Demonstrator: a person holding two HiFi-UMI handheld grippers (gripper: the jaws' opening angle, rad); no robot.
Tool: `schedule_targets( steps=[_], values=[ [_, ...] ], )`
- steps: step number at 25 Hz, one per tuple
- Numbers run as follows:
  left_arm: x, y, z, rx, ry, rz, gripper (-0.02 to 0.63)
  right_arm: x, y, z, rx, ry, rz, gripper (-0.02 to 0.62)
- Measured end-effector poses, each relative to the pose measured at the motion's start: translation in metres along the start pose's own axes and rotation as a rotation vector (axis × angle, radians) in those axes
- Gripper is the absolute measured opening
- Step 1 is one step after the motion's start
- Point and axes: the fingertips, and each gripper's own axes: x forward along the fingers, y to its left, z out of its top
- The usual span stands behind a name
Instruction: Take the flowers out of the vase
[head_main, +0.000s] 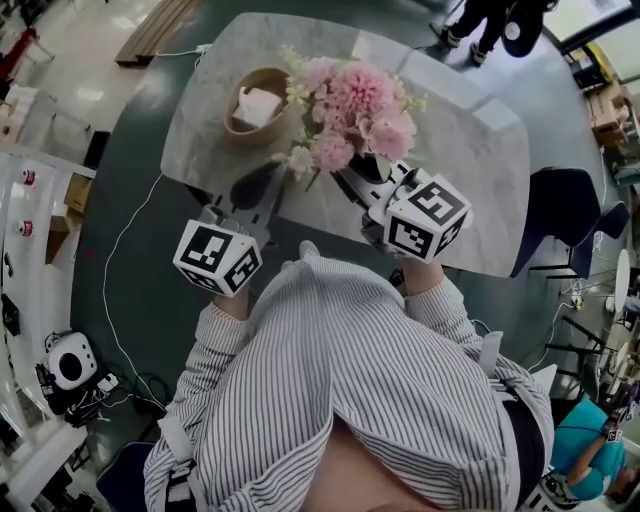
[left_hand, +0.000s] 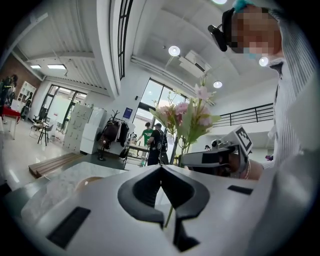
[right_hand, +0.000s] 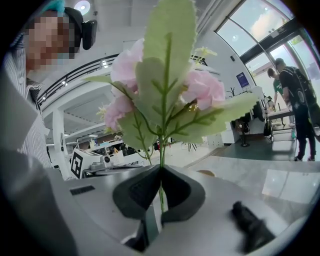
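Pointing abt level, left hand-held gripper (left_hand: 161, 169) & right hand-held gripper (right_hand: 161, 169) each pinch a flower stem (right_hand: 162, 146).

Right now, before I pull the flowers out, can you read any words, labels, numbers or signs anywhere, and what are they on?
No words can be read in any view.
Left marker cube, right marker cube: square black-and-white patterns, no letters.
Blue wall sign: too small to read.
Red tags on the white stand: too small to read.
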Motion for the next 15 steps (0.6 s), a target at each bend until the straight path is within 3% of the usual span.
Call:
schedule_targets(
  steps=[15],
  values=[
    [0.0058,-0.0067,-0.0043,0.002,0.034,-0.034,0.012,0.0013,-0.0021,-0.0070,-0.007,0.019,-0.004,0.020]
  ],
)
